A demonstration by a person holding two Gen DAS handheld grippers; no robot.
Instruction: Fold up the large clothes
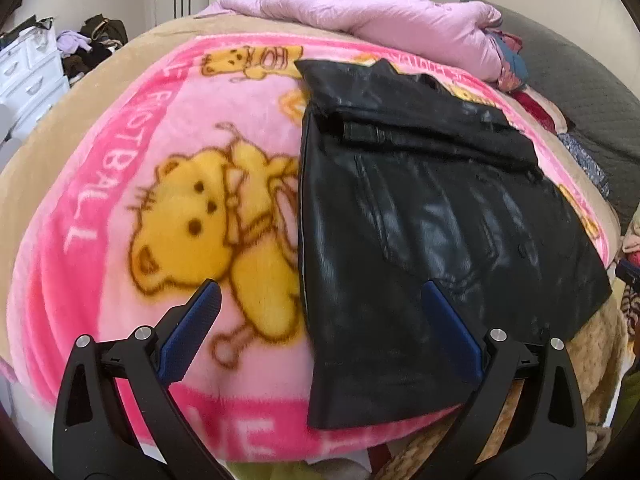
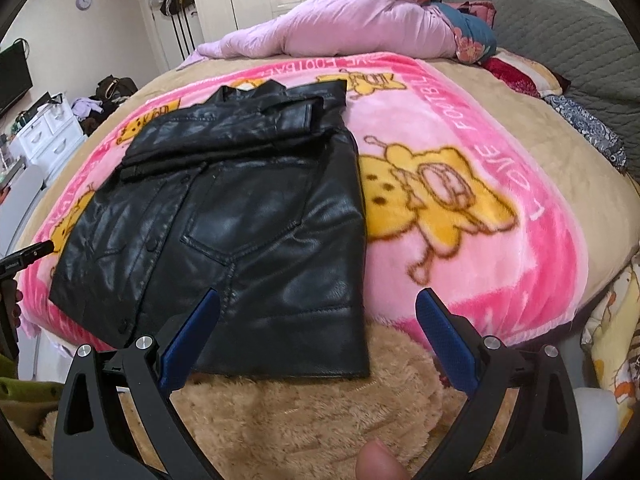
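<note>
A black leather jacket (image 1: 420, 232) lies flat on a pink bear-print blanket (image 1: 168, 208), with both sleeves folded in across its chest. My left gripper (image 1: 320, 292) is open and empty, just above the jacket's near left hem. In the right wrist view the jacket (image 2: 224, 216) lies left of centre on the blanket (image 2: 480, 216). My right gripper (image 2: 318, 300) is open and empty over the jacket's near right corner. The tip of the left gripper (image 2: 30, 256) shows at the far left edge.
A rolled lilac quilt (image 2: 352, 24) lies across the far side of the bed. A tan fuzzy blanket (image 2: 320, 412) covers the near edge. A white drawer unit (image 1: 28, 76) and a clothes pile (image 1: 92, 44) stand left of the bed. A grey headboard (image 2: 568, 32) is at right.
</note>
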